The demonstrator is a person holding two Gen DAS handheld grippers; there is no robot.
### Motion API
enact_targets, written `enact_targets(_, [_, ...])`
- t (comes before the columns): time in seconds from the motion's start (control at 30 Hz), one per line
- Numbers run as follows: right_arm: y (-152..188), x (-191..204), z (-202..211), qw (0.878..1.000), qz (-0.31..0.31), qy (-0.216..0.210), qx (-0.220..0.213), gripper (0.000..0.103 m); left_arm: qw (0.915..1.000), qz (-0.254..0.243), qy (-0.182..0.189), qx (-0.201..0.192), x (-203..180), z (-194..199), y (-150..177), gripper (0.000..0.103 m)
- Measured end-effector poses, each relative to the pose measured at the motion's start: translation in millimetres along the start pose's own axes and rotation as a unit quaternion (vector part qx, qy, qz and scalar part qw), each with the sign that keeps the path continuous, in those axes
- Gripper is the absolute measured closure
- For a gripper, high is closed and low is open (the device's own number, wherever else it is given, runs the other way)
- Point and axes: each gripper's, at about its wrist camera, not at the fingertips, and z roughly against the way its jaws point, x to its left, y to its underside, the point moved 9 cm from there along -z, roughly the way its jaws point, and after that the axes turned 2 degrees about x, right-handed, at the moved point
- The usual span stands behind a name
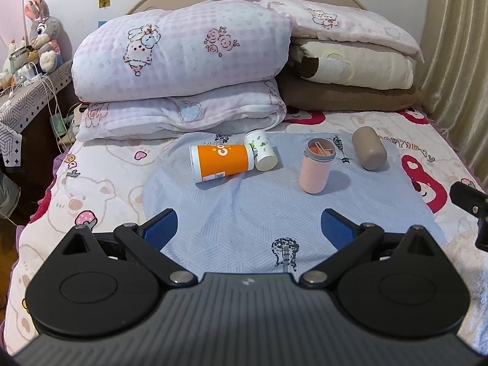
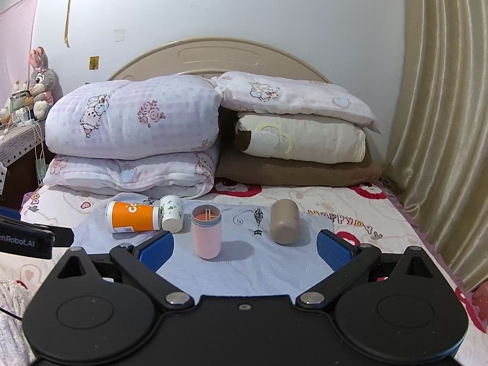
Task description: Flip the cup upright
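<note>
Both grippers, left (image 1: pixel 248 228) and right (image 2: pixel 244 248), are hovering with jaws apart, holding nothing
Beyond them the pink cup (image 2: pixel 206 231) is standing upright; orange cup (image 2: pixel 134 216), brown cup (image 2: pixel 284 221) are lying sideways beside it.

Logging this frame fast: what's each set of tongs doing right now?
Left tongs: open, holding nothing, short of the cups.
Right tongs: open, holding nothing, with the pink cup upright ahead.
</note>
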Motion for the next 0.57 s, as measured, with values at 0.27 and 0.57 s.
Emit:
enact_targets(0.27, [3.7, -1.4, -4.8, 1.0, -0.005, 0.002, 0.008, 0.001, 0.9999, 0.008, -0.001, 0.012, 6.2, -5.2, 3.1, 0.001])
enact_targets(0.57, [4.2, 0.0, -4.6, 1.0, -0.001, 0.006, 0.008, 0.001, 0.9998, 0.008, -0.007, 0.016, 8.6, -5.9, 4.8, 0.001])
